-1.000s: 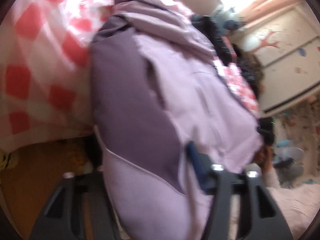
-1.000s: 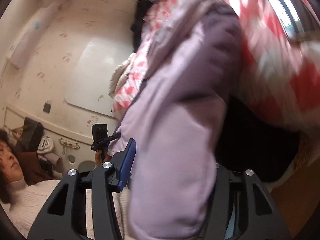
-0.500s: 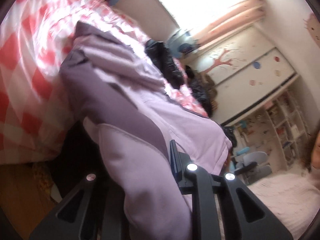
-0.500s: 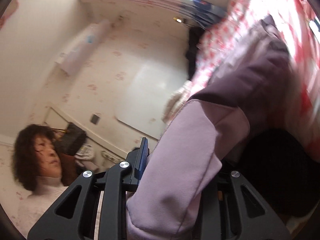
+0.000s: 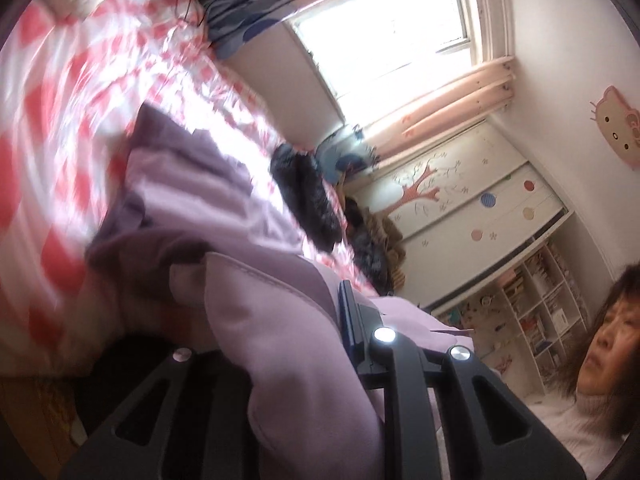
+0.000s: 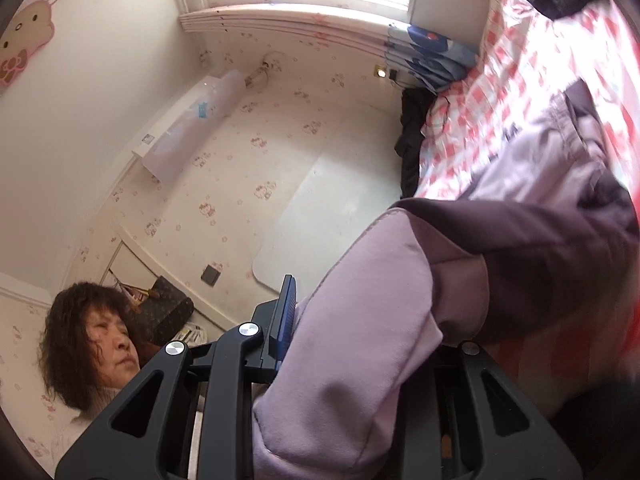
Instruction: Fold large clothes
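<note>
Lilac jacket (image 5: pixel 280 344) pinched in left tongs (image 5: pixel 280 360) and right tongs (image 6: pixel 360 344).

The left gripper (image 5: pixel 280 360) is matte black plastic: two flat arms with long triangular cut-outs, each topped by a round silver screw head, and a dark blue pad on one finger. The right gripper (image 6: pixel 360 360) is built the same, with a ribbed blue pad. The person (image 6: pixel 86 344) has dark, curly hair and wears what looks like a pale high-necked knit sweater (image 5: pixel 576 428).
</note>
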Available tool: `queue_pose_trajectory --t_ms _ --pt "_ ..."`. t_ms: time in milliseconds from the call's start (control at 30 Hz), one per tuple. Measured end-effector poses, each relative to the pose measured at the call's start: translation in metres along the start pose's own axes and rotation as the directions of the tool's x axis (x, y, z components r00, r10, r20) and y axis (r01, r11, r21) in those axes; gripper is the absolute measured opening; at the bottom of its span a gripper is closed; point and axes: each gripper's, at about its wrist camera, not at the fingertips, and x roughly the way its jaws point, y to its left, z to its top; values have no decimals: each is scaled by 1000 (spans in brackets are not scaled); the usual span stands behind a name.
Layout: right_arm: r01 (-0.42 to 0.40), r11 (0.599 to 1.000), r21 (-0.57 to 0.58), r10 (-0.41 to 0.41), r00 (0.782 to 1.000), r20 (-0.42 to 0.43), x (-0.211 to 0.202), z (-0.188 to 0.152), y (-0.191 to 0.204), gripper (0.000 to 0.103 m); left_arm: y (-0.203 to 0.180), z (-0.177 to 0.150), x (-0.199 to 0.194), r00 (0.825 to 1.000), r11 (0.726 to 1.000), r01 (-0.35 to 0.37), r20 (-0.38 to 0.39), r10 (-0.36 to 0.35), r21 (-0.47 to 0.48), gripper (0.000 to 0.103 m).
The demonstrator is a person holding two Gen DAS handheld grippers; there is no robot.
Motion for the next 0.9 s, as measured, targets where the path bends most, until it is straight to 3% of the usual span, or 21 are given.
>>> queue_pose_trajectory --t_ms 267,567,667,767,900 --pt "28 1000 3 -28 997 70 33 74 -21 26 15 79 38 996 999 6 92 -3 -32 19" --pt "156 984 81 -165 979 123 85 167 -85 26 78 167 110 984 985 -21 169 50 -173 19" --pt "228 962 150 -249 958 140 101 190 -128 26 109 188 139 979 972 -57 179 99 -227 19" --pt "303 926 227 -339 930 141 113 204 -179 26 141 200 168 968 955 -138 168 186 -264 19" --pt "396 850 346 -456 883 111 123 206 -254 26 195 199 203 941 906 -258 124 314 -336 19"
